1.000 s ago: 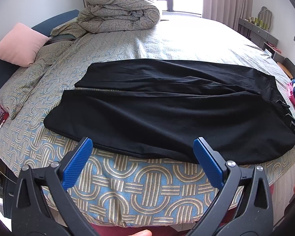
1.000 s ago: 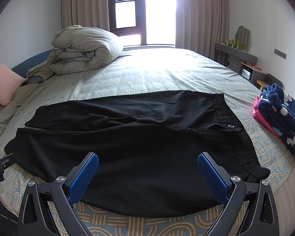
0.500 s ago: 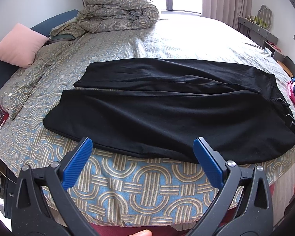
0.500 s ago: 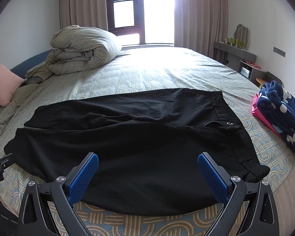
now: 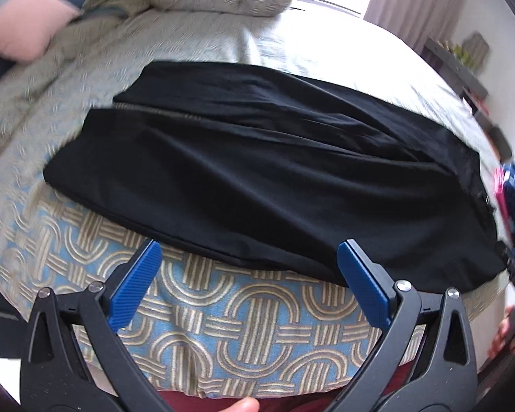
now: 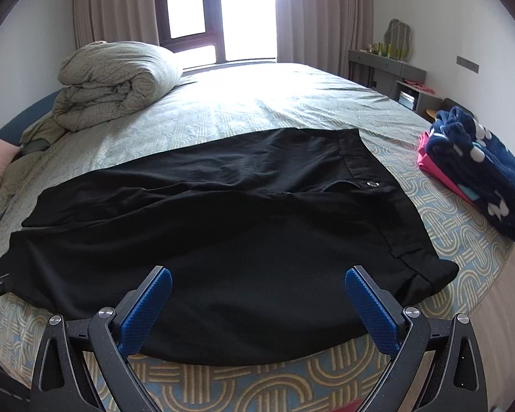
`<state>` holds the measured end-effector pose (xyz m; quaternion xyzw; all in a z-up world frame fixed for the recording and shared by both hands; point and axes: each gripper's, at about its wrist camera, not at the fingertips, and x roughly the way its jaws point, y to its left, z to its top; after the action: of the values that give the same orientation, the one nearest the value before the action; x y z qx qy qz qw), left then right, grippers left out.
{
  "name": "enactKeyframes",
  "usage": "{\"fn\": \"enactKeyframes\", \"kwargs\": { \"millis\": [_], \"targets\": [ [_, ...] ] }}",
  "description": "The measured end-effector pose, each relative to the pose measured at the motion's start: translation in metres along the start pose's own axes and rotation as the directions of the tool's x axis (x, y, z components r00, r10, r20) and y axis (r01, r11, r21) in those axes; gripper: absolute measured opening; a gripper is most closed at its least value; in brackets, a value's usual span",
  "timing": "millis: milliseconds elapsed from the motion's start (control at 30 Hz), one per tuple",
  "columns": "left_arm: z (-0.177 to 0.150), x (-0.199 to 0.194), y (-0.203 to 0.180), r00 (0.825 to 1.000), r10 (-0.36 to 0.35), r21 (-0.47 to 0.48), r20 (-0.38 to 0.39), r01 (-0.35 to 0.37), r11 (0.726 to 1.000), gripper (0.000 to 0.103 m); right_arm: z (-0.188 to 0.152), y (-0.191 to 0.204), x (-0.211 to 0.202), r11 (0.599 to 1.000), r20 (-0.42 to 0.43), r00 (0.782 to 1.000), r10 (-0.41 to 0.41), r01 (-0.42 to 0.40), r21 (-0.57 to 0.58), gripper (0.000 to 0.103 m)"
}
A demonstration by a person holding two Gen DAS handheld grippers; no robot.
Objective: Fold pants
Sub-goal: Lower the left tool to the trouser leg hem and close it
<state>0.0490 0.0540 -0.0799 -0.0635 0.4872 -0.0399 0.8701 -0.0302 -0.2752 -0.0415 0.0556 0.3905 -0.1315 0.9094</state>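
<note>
pants [image 6: 223,240] on bed [image 6: 292,110] | duvet [image 6: 116,79] behind | clothes pile [image 6: 480,171], probably folded, right

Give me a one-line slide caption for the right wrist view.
Open right gripper poised over black pants laid flat on the bed, waistband toward folded clothes.

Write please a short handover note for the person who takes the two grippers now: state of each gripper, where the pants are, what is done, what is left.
Left gripper: open, holds nothing, at the near edge of the black pants.
Right gripper: open, holds nothing, over the near edge of the pants, toward the waistband.
Pants: spread flat across the patterned bed cover, waistband on the right, leg ends on the left, the two legs side by side.
Done: pants laid out only. No fold is visible.
Left: grip the near edge and make all folds.
Nearby: a folded navy blanket lies right of the waistband.
</note>
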Motion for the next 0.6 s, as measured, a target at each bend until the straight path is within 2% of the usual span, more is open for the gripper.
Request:
{"fn": "enactKeyframes", "kwargs": {
  "millis": [67, 167, 267, 500, 600],
  "targets": [
    [0.001, 0.001, 0.016, 1.000, 0.024, -0.056, 0.021, -0.023, 0.998, 0.102, -0.001, -0.009, 0.001, 0.999, -0.028, 1.000, -0.008, 0.009, 0.033, 0.102],
    [0.004, 0.000, 0.022, 0.995, 0.094, -0.052, 0.040, -0.092, 0.994, 0.102, -0.001, -0.018, 0.003, 0.998, -0.034, 0.999, -0.025, 0.027, 0.065, 0.102],
    [0.004, -0.004, 0.023, 0.990, 0.122, -0.045, 0.066, -0.119, 0.992, 0.102, -0.002, -0.022, 0.004, 0.996, -0.036, 0.999, -0.036, 0.039, 0.076, 0.102],
    [0.008, 0.004, 0.025, 0.994, 0.106, -0.048, 0.034, -0.104, 0.993, 0.102, -0.009, -0.038, 0.004, 0.992, -0.044, 0.998, -0.041, 0.046, 0.118, 0.102],
    [0.010, 0.009, 0.023, 0.994, 0.104, -0.040, 0.026, -0.103, 0.994, 0.102, -0.012, -0.051, 0.004, 0.986, -0.048, 0.998, -0.047, 0.054, 0.160, 0.097]
  ]
}}
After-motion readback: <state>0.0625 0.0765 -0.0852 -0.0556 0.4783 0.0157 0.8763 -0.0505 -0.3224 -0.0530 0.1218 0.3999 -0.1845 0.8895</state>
